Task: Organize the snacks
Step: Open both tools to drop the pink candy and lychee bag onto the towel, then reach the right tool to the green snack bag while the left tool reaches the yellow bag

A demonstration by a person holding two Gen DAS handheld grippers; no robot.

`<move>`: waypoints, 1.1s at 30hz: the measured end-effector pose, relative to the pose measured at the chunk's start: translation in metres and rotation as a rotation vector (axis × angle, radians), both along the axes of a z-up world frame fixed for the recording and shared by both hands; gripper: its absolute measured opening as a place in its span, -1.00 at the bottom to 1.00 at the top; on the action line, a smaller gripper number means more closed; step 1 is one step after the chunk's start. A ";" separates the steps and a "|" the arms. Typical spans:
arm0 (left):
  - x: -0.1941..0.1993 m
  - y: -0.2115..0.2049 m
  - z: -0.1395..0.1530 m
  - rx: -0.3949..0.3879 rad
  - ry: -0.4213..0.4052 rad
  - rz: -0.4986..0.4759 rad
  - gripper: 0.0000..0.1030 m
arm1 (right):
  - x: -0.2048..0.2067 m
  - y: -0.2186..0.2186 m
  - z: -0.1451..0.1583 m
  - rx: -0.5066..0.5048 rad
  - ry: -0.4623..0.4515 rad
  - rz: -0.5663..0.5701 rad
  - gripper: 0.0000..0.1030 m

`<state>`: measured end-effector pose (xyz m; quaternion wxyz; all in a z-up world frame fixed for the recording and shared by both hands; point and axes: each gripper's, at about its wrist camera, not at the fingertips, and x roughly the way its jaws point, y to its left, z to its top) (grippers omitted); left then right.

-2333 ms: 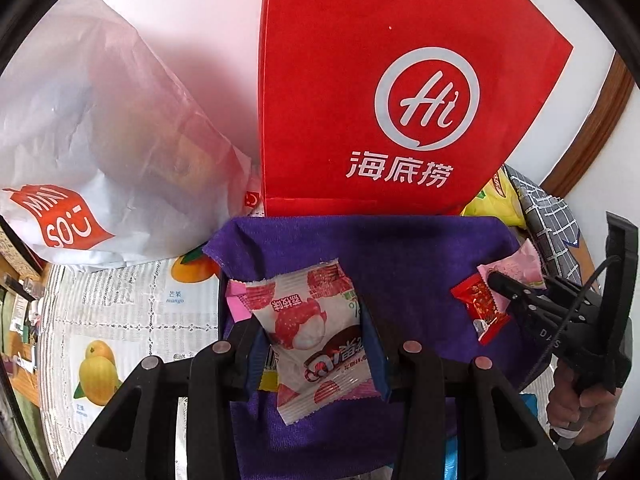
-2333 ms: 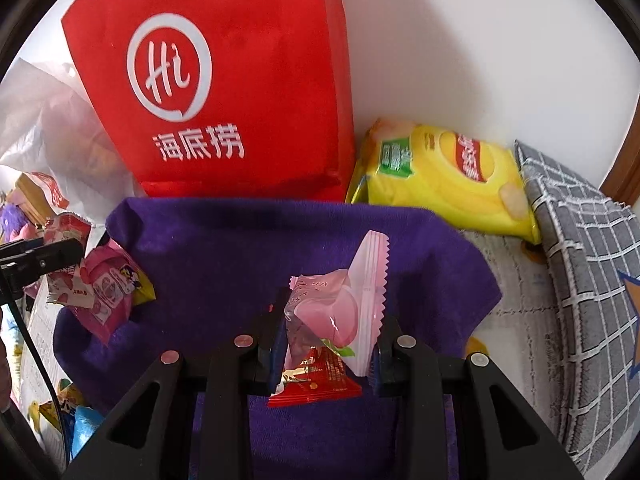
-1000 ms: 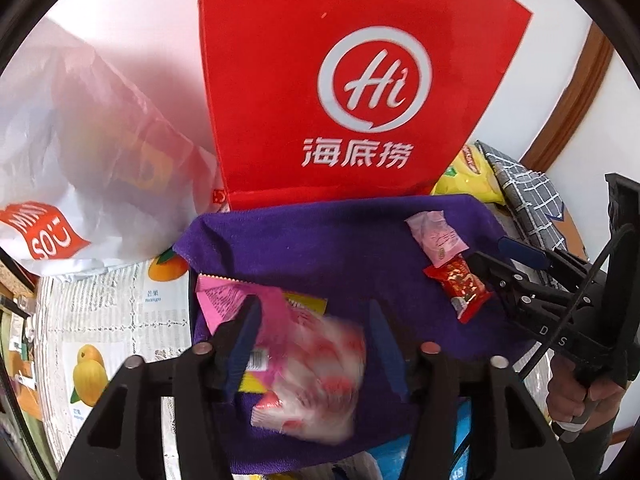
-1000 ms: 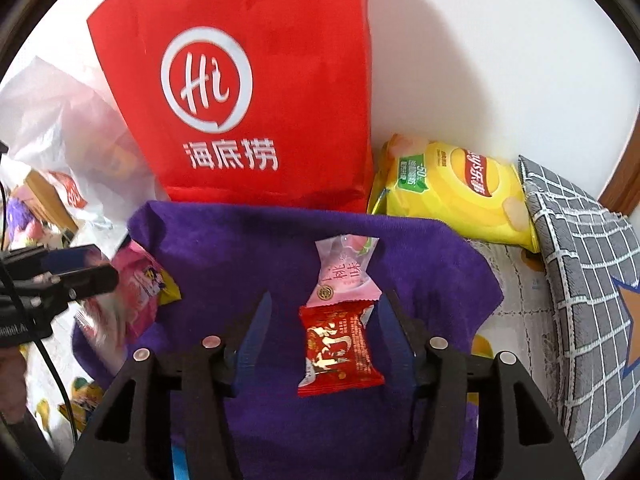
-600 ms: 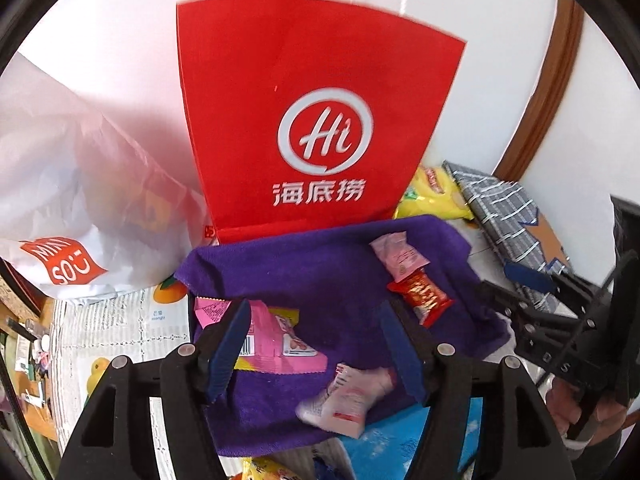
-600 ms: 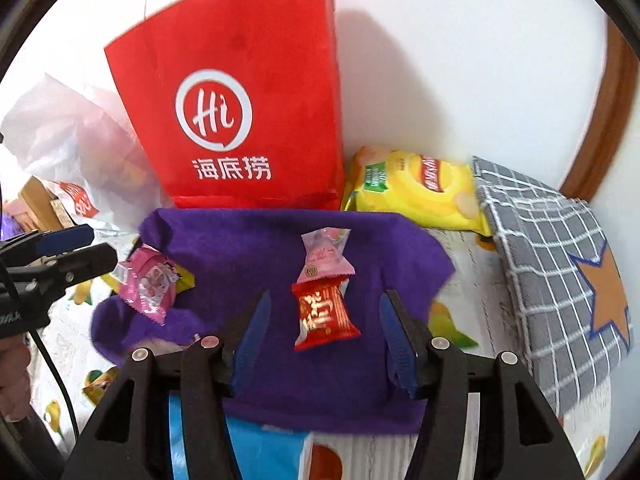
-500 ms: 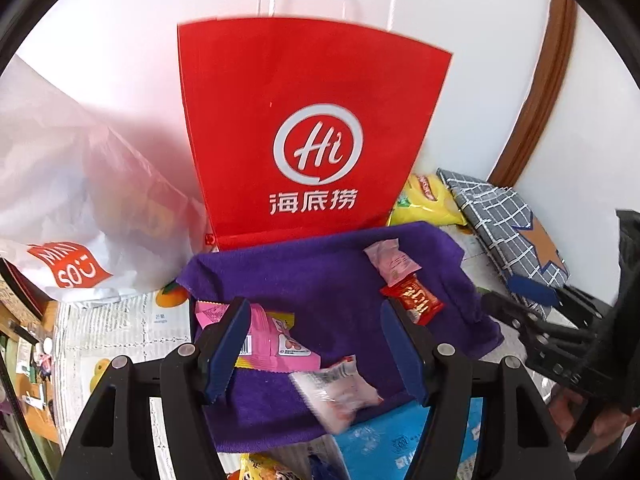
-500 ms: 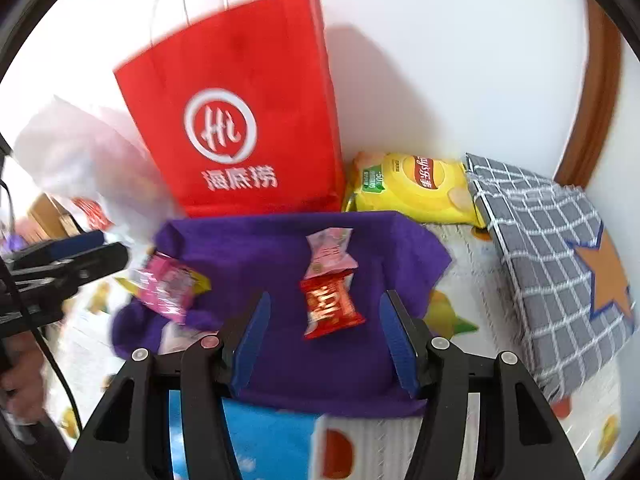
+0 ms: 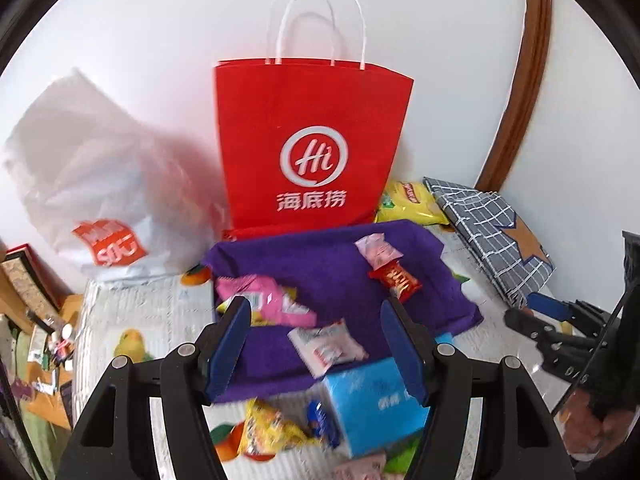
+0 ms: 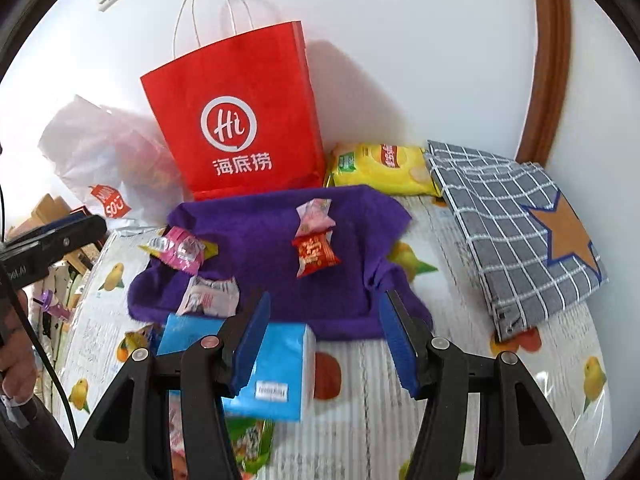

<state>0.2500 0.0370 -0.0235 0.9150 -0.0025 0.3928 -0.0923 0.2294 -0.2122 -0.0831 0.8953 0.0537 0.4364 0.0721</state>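
I have both claws, left gripper [image 9: 316, 344] and right gripper [image 10: 326, 334], spread wide and empty, the left having just opened further. Next I'd reach for loose snacks below the purple fleece cloth [image 10: 256, 236]. On it, the red foil candy packet [image 10: 314, 255] lies mid-right, long axis running toward the red paper bag [image 10: 236, 120].

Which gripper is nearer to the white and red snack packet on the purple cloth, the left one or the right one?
Left. The left gripper is open just above the white and red packet at the near edge of the purple cloth. The right gripper is open further right.
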 end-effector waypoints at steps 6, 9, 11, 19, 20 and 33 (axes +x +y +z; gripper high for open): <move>-0.027 0.022 -0.011 -0.021 0.050 0.069 0.27 | -0.029 0.002 -0.005 0.029 0.019 0.044 0.11; -0.041 0.029 -0.013 -0.020 0.055 0.092 0.27 | -0.040 0.004 -0.009 0.026 0.026 0.048 0.11; -0.051 0.032 -0.015 -0.020 0.057 0.102 0.27 | -0.047 0.007 -0.012 0.028 0.030 0.054 0.11; -0.080 0.052 -0.029 -0.017 0.078 0.154 0.27 | -0.068 0.026 -0.023 0.071 0.041 0.105 0.11; -0.082 0.055 -0.031 -0.016 0.082 0.160 0.27 | -0.069 0.028 -0.026 0.074 0.042 0.108 0.11; -0.098 0.101 -0.067 -0.035 0.161 0.237 0.27 | -0.062 0.088 -0.078 0.032 0.148 0.187 0.11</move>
